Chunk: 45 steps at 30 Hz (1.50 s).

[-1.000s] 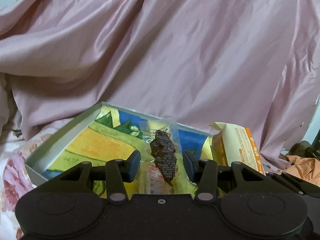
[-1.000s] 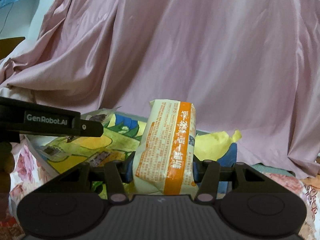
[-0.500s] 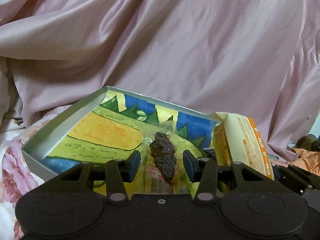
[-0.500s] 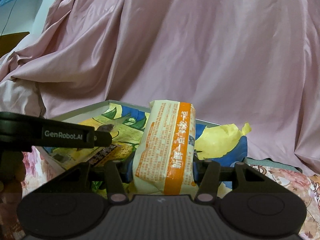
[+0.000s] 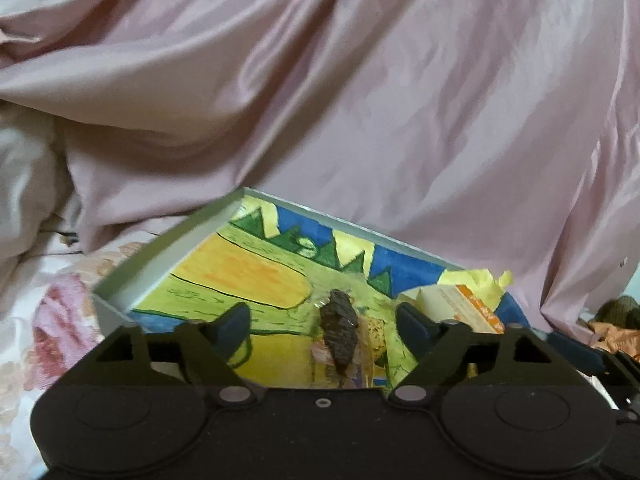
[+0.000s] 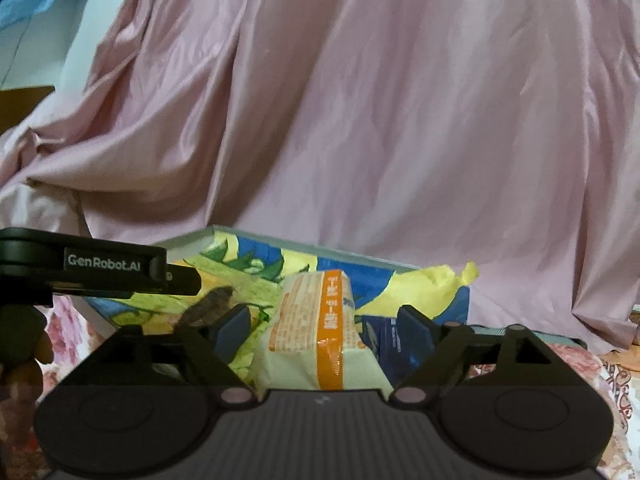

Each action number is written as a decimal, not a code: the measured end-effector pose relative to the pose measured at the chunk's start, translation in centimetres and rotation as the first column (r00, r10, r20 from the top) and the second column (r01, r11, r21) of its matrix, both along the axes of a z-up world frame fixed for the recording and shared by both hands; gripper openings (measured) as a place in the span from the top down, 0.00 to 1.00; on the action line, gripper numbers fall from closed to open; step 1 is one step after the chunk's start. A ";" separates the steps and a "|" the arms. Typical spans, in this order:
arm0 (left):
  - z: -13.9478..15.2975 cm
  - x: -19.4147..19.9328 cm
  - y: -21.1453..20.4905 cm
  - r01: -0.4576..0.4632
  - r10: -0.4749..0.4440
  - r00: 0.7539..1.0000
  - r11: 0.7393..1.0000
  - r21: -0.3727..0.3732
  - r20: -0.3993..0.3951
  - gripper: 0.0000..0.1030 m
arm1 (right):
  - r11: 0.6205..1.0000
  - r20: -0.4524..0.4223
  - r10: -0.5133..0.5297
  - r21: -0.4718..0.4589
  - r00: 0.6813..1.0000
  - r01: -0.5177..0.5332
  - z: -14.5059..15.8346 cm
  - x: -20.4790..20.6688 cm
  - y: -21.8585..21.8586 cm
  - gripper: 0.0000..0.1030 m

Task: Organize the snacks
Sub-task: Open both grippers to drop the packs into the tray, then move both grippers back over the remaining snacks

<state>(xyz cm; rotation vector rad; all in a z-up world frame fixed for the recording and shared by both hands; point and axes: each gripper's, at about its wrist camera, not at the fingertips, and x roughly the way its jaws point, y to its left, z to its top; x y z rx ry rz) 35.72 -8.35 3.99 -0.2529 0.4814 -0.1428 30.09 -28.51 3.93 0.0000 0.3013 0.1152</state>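
Both grippers are letting go at once. On my left gripper (image 5: 322, 322) the jaws are opening, and the dark snack in its clear wrapper (image 5: 340, 330) lies between them with neither pad touching it, resting on the painted floor of the shallow box (image 5: 160, 248). On my right gripper (image 6: 322, 326) the jaws are opening too; the cream packet with the orange stripe (image 6: 320, 328) sits between them, clear of both pads, lying in the same box next to a blue packet (image 6: 384, 340) and some crumpled yellow paper (image 6: 420, 284).

So both snacks look to be down inside the box, which sits on the flowered bedcover (image 5: 52, 320) in front of the draped pink cloth (image 5: 360, 100).

To finish this release cleanly, I judge the thing to do is let the jaws spread fully before moving, then draw each gripper straight back along its own line and a little upward, so no pad snags the crinkly wrapper or tips the packet over the low wall. My left gripper shows close at the left edge of the right wrist view, so I would pull the two apart rather than cross them.
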 end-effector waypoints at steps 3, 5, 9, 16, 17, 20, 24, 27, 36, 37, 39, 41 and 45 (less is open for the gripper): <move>0.8 -1.4 0.7 -0.009 0.009 1.000 1.000 -0.015 0.019 0.08 | 1.000 0.037 -0.012 0.014 0.999 0.011 0.8 -1.5 -0.2 0.09; 1.4 -2.6 1.2 -0.022 0.022 0.999 1.000 -0.010 0.041 0.04 | 0.999 0.057 -0.017 0.028 0.998 0.015 1.4 -2.6 -0.3 0.06; 2.6 -4.9 2.0 -0.027 0.027 0.997 1.000 0.006 0.076 0.01 | 0.999 0.093 -0.028 0.044 0.995 0.024 2.6 -4.7 -0.3 0.02; 4.0 -8.9 3.8 -0.040 0.039 0.993 0.999 0.014 0.113 0.01 | 0.997 0.127 -0.036 0.073 0.991 0.027 4.0 -8.5 0.0 0.00; 4.2 -9.6 4.1 -0.043 0.040 0.992 0.999 0.018 0.116 0.01 | 0.997 0.129 -0.032 0.077 0.991 0.022 4.1 -9.1 0.1 0.00; 4.5 -11.5 4.9 -0.053 0.050 0.991 0.998 0.021 0.122 0.01 | 0.996 0.138 -0.033 0.085 0.990 0.021 4.4 -10.8 0.4 0.00; 4.8 -13.8 5.7 -0.072 0.066 0.989 0.997 0.039 0.129 0.01 | 0.992 0.139 -0.052 0.118 0.989 0.035 4.6 -13.0 0.7 0.00; 4.6 -15.6 6.5 -0.085 0.077 0.987 0.995 0.053 0.139 0.01 | 0.988 0.138 -0.070 0.146 0.988 0.050 4.5 -14.8 0.7 0.00; 3.5 -20.3 8.7 -0.107 0.098 0.986 0.992 0.065 0.133 0.01 | 0.988 0.110 -0.082 0.136 0.991 0.067 3.1 -19.1 2.3 0.00; 3.3 -20.7 8.8 -0.106 0.096 0.987 0.992 0.068 0.131 0.01 | 0.988 0.102 -0.079 0.137 0.992 0.065 2.9 -19.5 2.5 0.00; 2.9 -21.7 9.3 -0.105 0.095 0.987 0.992 0.075 0.126 0.01 | 0.989 0.083 -0.071 0.137 0.994 0.060 2.3 -20.3 3.0 0.00; 2.4 -22.7 9.7 -0.105 0.094 0.988 0.991 0.083 0.120 0.01 | 0.988 0.060 -0.068 0.140 0.996 0.059 1.6 -21.0 3.5 0.00; 1.4 -24.4 10.6 -0.103 0.095 0.991 0.990 0.095 0.090 0.01 | 0.989 0.011 -0.061 0.138 0.998 0.059 0.3 -22.0 4.5 0.00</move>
